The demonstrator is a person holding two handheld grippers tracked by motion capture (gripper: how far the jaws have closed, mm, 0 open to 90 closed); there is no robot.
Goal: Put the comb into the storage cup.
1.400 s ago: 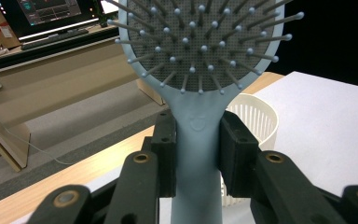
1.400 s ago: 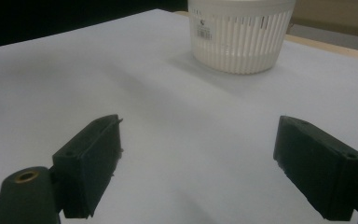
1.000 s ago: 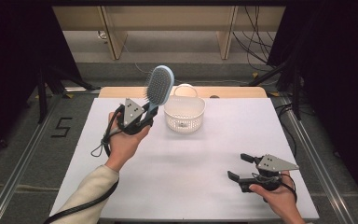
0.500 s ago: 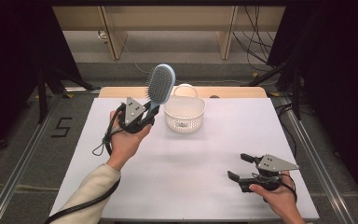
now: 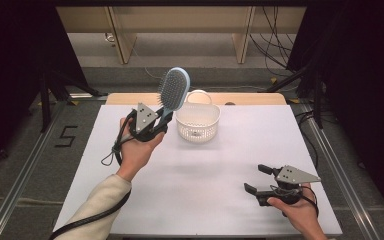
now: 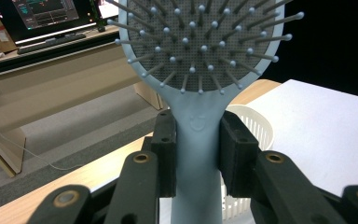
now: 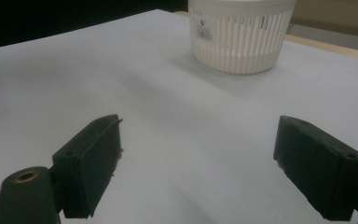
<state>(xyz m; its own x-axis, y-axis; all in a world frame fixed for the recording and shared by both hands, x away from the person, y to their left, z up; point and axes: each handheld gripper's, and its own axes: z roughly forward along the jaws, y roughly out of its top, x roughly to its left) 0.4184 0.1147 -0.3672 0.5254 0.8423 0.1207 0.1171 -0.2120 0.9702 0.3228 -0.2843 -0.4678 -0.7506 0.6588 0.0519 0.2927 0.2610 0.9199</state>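
A pale blue hairbrush [image 5: 173, 91] stands upright in the air, its handle clamped in my left gripper [image 5: 156, 125], just left of a white slatted basket [image 5: 198, 121]. In the left gripper view both black jaws press the hairbrush handle [image 6: 198, 154], with the bristled head [image 6: 200, 37] above and the basket [image 6: 256, 128] behind. My right gripper [image 5: 257, 179] rests low over the table's near right part, open with nothing between its jaws. The right gripper view looks across bare table toward the basket [image 7: 240, 35].
The white table top [image 5: 205, 170] has a wooden strip [image 5: 250, 99] along its far edge. Metal rails run down both sides, and a floor mark "5" [image 5: 66, 136] lies to the left. A desk with monitors [image 6: 51, 16] stands beyond the table.
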